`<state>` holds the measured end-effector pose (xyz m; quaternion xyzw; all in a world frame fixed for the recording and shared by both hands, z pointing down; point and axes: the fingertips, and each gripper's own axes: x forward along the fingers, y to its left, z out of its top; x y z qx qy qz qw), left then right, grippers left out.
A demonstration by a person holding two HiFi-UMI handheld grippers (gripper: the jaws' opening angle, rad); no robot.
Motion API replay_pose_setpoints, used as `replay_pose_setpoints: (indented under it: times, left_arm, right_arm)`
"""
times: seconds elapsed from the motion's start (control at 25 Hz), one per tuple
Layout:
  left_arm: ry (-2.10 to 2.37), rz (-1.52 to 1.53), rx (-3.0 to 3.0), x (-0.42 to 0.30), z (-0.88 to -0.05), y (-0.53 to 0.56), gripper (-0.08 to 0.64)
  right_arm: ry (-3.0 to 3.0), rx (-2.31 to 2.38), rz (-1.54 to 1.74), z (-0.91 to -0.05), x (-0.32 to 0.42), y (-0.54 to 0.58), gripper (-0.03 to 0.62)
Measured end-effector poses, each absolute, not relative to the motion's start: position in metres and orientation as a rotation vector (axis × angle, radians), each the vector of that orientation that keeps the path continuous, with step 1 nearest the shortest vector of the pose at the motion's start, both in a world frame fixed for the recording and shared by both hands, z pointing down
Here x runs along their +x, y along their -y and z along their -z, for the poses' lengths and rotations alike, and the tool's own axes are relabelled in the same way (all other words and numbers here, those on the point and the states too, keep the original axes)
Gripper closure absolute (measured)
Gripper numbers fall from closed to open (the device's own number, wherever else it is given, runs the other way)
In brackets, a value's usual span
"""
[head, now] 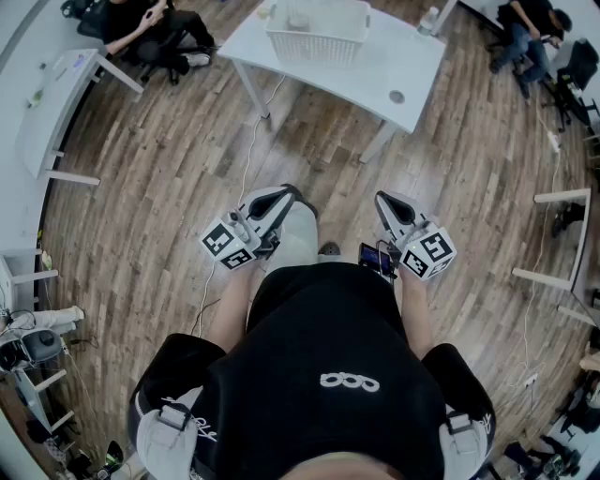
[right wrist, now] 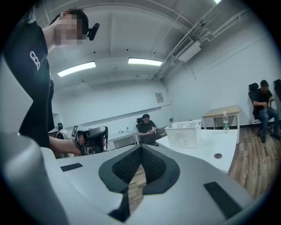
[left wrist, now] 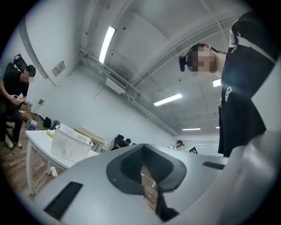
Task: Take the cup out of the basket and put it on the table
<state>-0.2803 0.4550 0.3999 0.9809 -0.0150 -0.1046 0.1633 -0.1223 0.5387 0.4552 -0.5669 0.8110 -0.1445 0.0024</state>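
A white slotted basket (head: 317, 33) stands on the white table (head: 403, 56) at the far side of the room; the left gripper view also shows the basket (left wrist: 70, 143), and so does the right gripper view (right wrist: 184, 133). No cup shows in any view; the basket's inside is hidden. My left gripper (head: 286, 194) is held close to the body, well short of the table, shut with nothing between its fingertips (left wrist: 141, 147). My right gripper (head: 384, 199) hangs beside it, also shut and empty (right wrist: 141, 147).
Wooden floor lies between me and the table. A water bottle (head: 428, 21) stands at the table's far right corner, and a round cable hole (head: 397, 97) is near its front edge. People sit at the far left (head: 150, 28) and far right (head: 525, 33). Desks (head: 56, 103) line the left wall.
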Motion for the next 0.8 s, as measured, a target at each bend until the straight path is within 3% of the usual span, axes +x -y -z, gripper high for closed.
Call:
replay_pose_setpoints:
  times: [0.44, 0.8]
  left_arm:
    - [0.031, 0.256, 2.780, -0.251, -0.405, -0.435, 0.552]
    - [0.064, 0.229, 2.776, -0.209, -0.413, -0.350, 0.552]
  right_arm:
    - [-2.512, -1.796, 0.491, -0.462, -0.098, -0.517, 0.568]
    - [-2.487, -1.829, 0.484, -0.464, -0.048, -0.439, 0.568]
